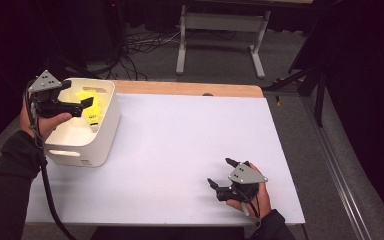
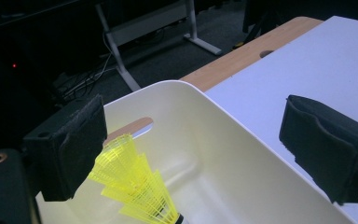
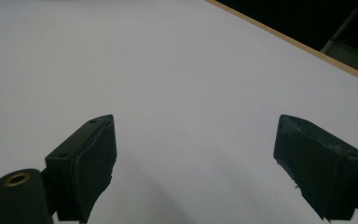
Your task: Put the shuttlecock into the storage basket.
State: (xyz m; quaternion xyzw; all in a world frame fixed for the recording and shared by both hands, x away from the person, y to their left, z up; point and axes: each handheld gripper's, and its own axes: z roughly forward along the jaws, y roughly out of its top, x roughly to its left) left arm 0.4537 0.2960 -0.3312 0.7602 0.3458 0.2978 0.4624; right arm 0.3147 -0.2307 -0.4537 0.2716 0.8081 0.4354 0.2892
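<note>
A white plastic bin (image 1: 105, 131) stands at the table's left side with yellow shuttlecocks (image 1: 93, 114) inside. My left gripper (image 1: 78, 94) hangs over the bin's far end, open, with nothing between its jaws. In the left gripper view a yellow shuttlecock (image 2: 133, 186) lies in the bin (image 2: 242, 126) just below the left jaw, and the left gripper (image 2: 193, 149) is spread wide. My right gripper (image 1: 220, 171) rests low over the white tabletop (image 1: 180, 140) near the front right, open and holding nothing. The right gripper (image 3: 196, 158) faces bare table (image 3: 168, 70).
A wooden strip (image 1: 190, 88) runs along the table's far edge. Beyond it are a white desk frame (image 1: 220, 30) and cables on grey carpet (image 1: 140, 45). A metal rail (image 1: 335, 165) runs along the floor at the right.
</note>
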